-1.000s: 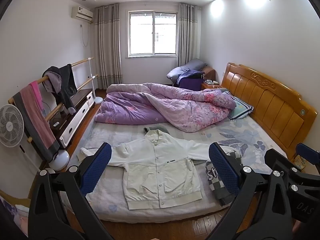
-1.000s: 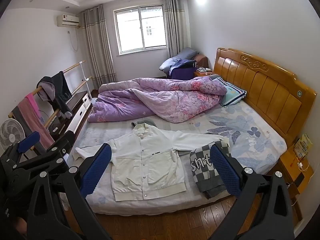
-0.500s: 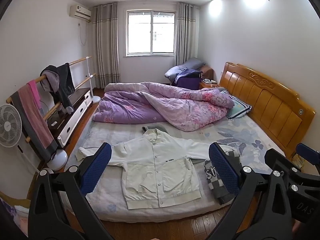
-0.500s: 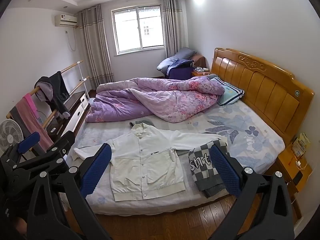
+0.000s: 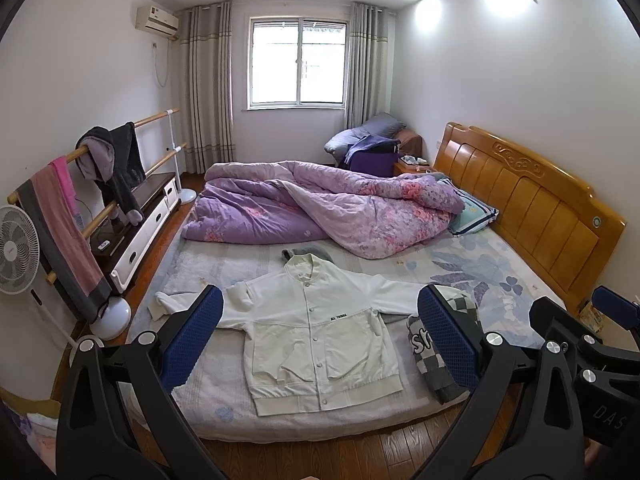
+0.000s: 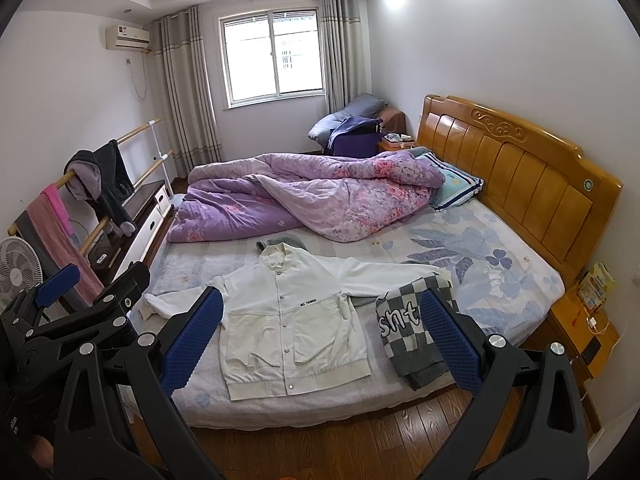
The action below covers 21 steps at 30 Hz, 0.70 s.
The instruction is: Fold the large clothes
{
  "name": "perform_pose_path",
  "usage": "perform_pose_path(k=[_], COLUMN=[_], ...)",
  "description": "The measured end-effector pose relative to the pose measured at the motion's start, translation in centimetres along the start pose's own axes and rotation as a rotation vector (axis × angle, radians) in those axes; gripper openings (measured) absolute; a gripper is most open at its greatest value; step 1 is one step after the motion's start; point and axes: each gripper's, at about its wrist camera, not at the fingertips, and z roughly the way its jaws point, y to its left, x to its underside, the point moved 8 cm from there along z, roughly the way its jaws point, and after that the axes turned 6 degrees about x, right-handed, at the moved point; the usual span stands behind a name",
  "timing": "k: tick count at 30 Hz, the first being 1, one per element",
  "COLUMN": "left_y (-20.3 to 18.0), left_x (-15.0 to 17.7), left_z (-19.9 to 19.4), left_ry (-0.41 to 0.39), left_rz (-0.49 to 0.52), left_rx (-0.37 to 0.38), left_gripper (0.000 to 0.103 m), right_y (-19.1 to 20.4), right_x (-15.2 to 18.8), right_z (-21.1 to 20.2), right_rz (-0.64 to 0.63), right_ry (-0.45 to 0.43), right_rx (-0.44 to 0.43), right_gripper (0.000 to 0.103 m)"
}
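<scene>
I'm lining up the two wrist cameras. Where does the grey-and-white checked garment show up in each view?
Left wrist view: the checked garment lies lower right on the bed, partly hidden behind the left gripper's right finger.
Right wrist view: the checked garment lies right of centre, mostly visible, at the right gripper's right finger.
Shared landmark: the white jacket, spread flat, its sleeve reaching to the garment.

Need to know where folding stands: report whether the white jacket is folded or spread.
Spread. The white jacket lies flat on the bed, front up, snapped shut, both sleeves stretched outward.
</scene>
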Motion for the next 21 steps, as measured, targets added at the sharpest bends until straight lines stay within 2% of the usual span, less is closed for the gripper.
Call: perform_pose_path(k=[9,21], left_y=[0.5,4.1], left_x=[0.0,0.1], left_z=[0.2,0.3], left_ry=[-0.001,0.004], left_rz=[0.001,-0.017], left_rx=[0.009,0.013], left_gripper=[0.098,0.098], right_y=[0.8,6.1], right_x=[0.1,0.3], right_z=[-0.2,0.3], right_rz=[0.004,-0.019], right_ry=[-0.005,0.000], right_rx=[0.013,0.025], right_gripper=[0.095,0.095])
